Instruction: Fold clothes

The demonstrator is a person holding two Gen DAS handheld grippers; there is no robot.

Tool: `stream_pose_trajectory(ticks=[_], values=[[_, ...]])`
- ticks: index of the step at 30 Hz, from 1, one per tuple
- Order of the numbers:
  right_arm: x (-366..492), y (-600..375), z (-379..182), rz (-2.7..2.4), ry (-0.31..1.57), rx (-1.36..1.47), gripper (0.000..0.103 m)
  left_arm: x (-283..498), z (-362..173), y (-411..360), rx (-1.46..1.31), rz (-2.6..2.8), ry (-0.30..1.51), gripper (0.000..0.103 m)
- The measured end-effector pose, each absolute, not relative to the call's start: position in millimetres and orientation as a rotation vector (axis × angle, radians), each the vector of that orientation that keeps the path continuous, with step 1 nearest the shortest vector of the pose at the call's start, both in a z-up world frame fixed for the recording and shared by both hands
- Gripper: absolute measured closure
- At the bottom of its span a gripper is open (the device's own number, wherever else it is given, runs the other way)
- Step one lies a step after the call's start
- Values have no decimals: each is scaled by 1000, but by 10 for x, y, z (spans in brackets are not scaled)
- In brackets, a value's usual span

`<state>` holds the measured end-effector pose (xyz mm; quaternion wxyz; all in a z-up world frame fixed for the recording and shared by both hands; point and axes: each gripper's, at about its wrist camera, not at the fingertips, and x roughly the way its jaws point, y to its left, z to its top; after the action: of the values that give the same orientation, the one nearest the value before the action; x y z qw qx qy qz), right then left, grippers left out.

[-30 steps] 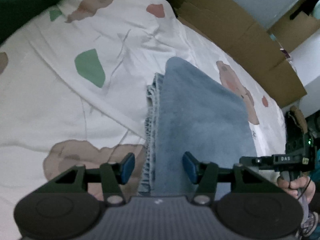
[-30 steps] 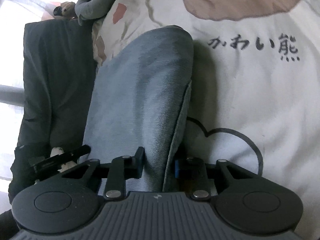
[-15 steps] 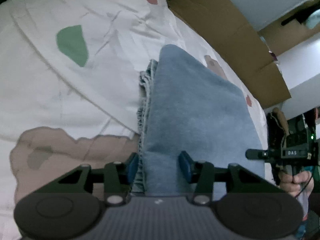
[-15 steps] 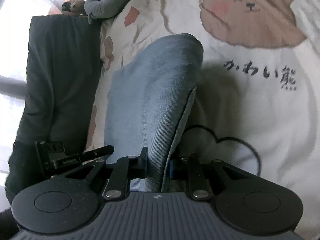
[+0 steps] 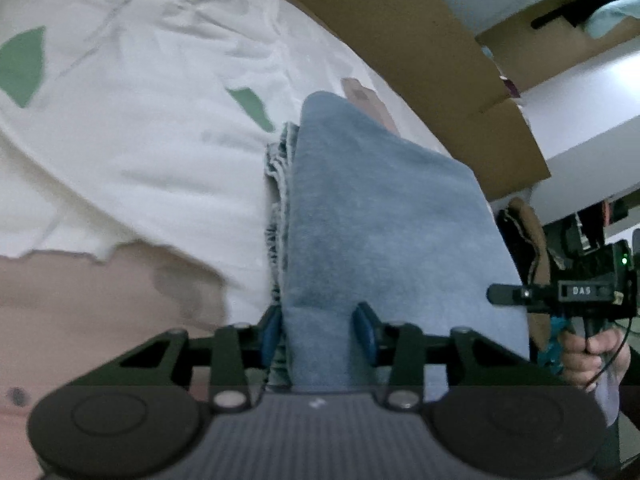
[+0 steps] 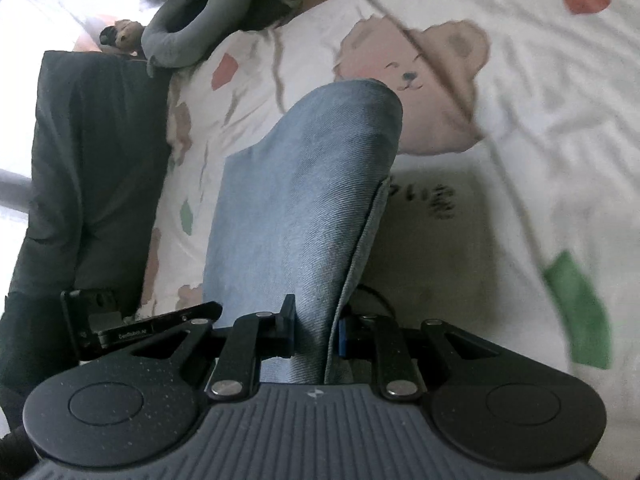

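One pair of folded blue jeans (image 5: 384, 220) is held above the bed (image 5: 140, 128), near its cardboard-lined edge. Two grippers point steeply down: the left gripper (image 5: 320, 330), jaws closing, has the denim's frayed end between them; the right gripper (image 6: 314, 330), jaws narrow, pinches another edge.

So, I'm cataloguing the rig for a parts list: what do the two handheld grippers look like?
Both share one build: a ribbed dark grey body, two round black discs, black linkage arms with silver rivets, and blue finger pads. That goes for the left gripper and the right gripper. Seen side-on, the right one carries a black block marked DAS, a green light and a thin black cable.
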<state>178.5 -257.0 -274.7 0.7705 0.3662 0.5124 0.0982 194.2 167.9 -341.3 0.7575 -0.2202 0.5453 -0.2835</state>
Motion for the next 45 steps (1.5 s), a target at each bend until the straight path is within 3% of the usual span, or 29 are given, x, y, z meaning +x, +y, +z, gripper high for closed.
stream_pose_trajectory(ticks=[7, 23, 26, 28, 30, 38, 45], values=[[1593, -2988, -2546, 141, 1131, 740, 85, 1898, -3414, 1168, -493, -687, 1174, 65], [1255, -3684, -2728, 50, 1166, 720, 85, 1840, -3410, 636, -546, -720, 1189, 70], [1188, -3762, -2821, 46, 1186, 734, 84, 1852, -3406, 640, -558, -728, 1200, 58], [1176, -3788, -2913, 40, 1204, 734, 83, 1847, -3410, 679, -563, -729, 1194, 43], [1176, -3799, -3014, 33, 1223, 729, 81, 1876, -3443, 690, -564, -718, 1197, 39], [1158, -3882, -3247, 37, 1244, 745, 76, 2002, -3630, 619, -620, -727, 1242, 37], [1149, -3916, -3316, 45, 1238, 782, 74, 2073, -3847, 540, -665, -734, 1313, 29]])
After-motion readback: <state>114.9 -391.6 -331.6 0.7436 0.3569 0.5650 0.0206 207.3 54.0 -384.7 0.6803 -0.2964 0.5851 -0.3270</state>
